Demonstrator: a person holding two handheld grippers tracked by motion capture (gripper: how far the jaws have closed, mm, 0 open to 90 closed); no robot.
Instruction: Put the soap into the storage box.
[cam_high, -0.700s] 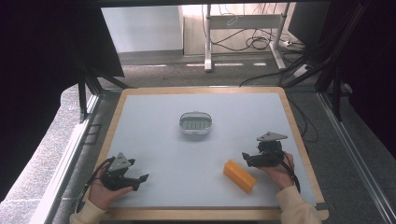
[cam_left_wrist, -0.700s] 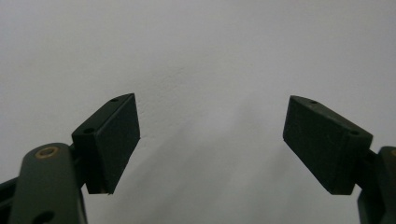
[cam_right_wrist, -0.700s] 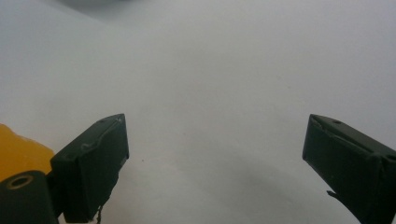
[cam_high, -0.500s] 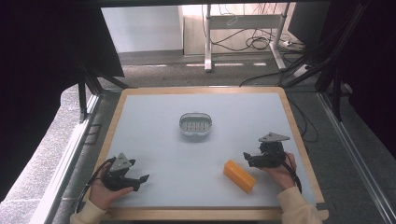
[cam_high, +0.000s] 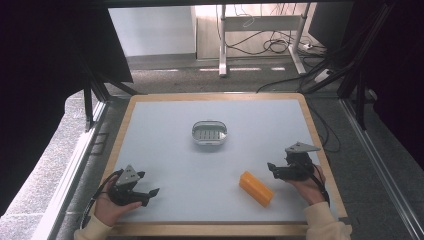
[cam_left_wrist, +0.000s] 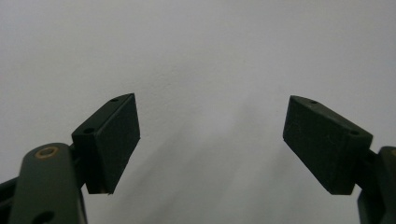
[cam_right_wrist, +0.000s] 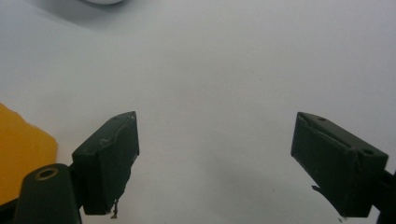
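Observation:
An orange block (cam_high: 256, 188) lies on the pale tabletop toward the front right; its corner (cam_right_wrist: 23, 154) appears at the left edge of the right gripper view. My right gripper (cam_high: 271, 170) is held just right of the block, apart from it, jaws open and empty (cam_right_wrist: 215, 163). A small oval metal dish (cam_high: 209, 133) with a slotted insert sits in the middle of the table. My left gripper (cam_high: 150, 189) rests at the front left, far from both, its jaws wide open over bare table (cam_left_wrist: 210, 140).
The white tabletop (cam_high: 165, 150) has a wooden rim (cam_high: 210, 229). Dark frame posts (cam_high: 90, 107) stand at both sides, and a desk leg with cables (cam_high: 222, 45) is beyond the far edge. A pale rim of the dish (cam_right_wrist: 102, 1) shows at the top of the right gripper view.
My right gripper has edged slightly nearer the orange block. The left gripper, the block and the dish stay where they were.

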